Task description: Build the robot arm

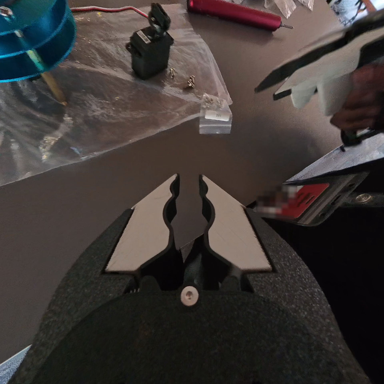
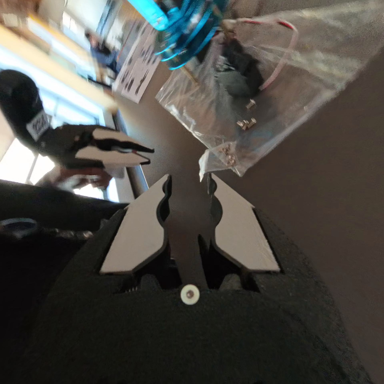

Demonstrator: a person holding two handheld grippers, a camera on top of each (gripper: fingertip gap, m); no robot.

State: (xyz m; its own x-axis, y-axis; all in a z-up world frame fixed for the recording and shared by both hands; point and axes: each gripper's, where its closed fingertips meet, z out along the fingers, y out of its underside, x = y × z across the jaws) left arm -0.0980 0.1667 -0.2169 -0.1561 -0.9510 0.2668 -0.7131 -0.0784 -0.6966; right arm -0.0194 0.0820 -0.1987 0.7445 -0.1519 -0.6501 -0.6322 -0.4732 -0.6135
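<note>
My left gripper (image 1: pixel 189 178) hovers over the brown table (image 1: pixel 83 207). Its jaws stand a narrow gap apart with nothing between them. A small clear zip bag of screws (image 1: pixel 215 116) lies a short way ahead of it. My right gripper (image 2: pixel 189 176) is open and empty, tilted on its side. The small bag's corner (image 2: pixel 204 164) lies just past its right fingertip (image 2: pixel 216 187). The right gripper also shows in the left wrist view (image 1: pixel 267 93), above and right of the small bag. The left gripper shows in the right wrist view (image 2: pixel 150 155).
A large clear plastic bag (image 1: pixel 104 108) carries a black servo (image 1: pixel 149 54) with a red-and-white wire, and loose screws (image 1: pixel 190 81). A blue acrylic assembly (image 1: pixel 31 37) stands at the far left. A red cylinder tool (image 1: pixel 234 12) lies at the back. A grey-and-red device (image 1: pixel 324 193) sits at the right edge. About 12 centimetres separates my left fingertips from my right.
</note>
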